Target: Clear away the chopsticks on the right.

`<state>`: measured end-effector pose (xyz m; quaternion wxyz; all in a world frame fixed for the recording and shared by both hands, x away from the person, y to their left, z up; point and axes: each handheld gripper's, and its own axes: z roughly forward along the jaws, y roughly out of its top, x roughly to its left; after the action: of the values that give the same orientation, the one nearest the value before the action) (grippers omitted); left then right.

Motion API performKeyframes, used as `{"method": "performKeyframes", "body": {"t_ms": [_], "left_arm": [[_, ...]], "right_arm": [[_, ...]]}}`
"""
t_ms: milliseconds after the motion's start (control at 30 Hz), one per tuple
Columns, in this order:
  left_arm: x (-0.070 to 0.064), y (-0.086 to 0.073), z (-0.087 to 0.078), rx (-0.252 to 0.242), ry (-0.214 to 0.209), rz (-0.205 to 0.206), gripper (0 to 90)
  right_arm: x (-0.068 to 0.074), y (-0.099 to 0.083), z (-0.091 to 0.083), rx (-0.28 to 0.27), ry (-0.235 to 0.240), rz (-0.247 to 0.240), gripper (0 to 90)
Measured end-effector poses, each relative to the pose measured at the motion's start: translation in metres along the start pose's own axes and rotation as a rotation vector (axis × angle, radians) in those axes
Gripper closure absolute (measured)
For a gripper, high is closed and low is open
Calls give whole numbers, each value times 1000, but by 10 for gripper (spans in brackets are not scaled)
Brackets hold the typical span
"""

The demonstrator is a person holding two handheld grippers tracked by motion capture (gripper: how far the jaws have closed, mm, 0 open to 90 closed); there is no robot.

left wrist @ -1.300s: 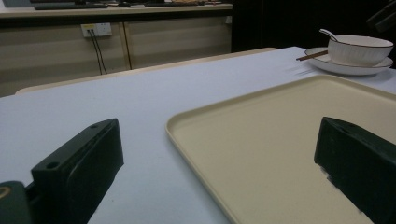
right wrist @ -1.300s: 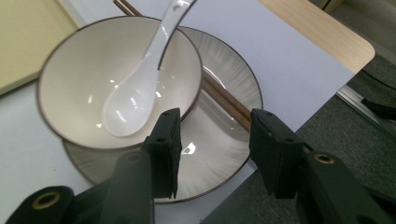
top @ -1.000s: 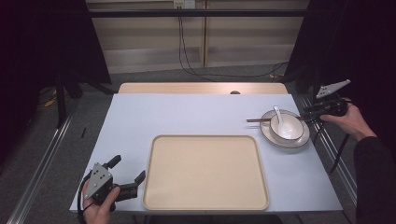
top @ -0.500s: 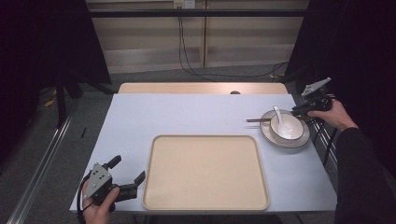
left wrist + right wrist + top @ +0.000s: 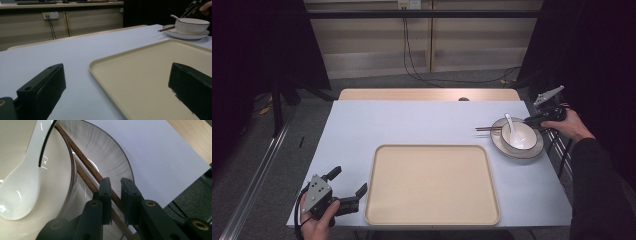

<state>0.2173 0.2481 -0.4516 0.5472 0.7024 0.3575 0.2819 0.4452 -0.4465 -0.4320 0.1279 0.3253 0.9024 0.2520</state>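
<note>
Chopsticks (image 5: 87,168), wooden pair, lay across the rim of the plate (image 5: 499,145) at the far right of the bench (image 5: 412,125), tips sticking out past the plate edge toward bench centre, beside the bowl (image 5: 524,142), which held a white ceramic spoon (image 5: 23,190).

Handling, my est.: sticks light, stiff, thin, smooth-finished, so prone to roll or twist in a pinch. The two could scissor apart if taken off-centre. Best hold judged to be both together, across their width, near the thick end on the plate rim. Bowl, plate and spoon are ceramic, so breakable; avoid knocking them.

R gripper (image 5: 115,182): jaws nearly closed, narrow gap left, set right over the chopsticks at the plate rim. Couldn't tell whether they pinched the sticks yet or only touched; looked like not gripped.

L gripper (image 5: 349,186): jaws wide open, holding nothing, low at near-left bench corner, just beside the empty beige tray (image 5: 432,220).
</note>
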Motion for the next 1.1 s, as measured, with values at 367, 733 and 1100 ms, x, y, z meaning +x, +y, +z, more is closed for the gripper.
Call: {"method": "performKeyframes", "body": {"t_ms": [367,733,1100], "left_arm": [[1,-1,0,10,5,-3,11],[1,-1,0,6,2,-2,11],[1,-1,0,7,16,-4,11]], "right_arm": [[2,3,5,-12,6,-45,788],[3,4,11,-22,-12,-85,790],[1,5,14,-20,-17,-134,817]]}}
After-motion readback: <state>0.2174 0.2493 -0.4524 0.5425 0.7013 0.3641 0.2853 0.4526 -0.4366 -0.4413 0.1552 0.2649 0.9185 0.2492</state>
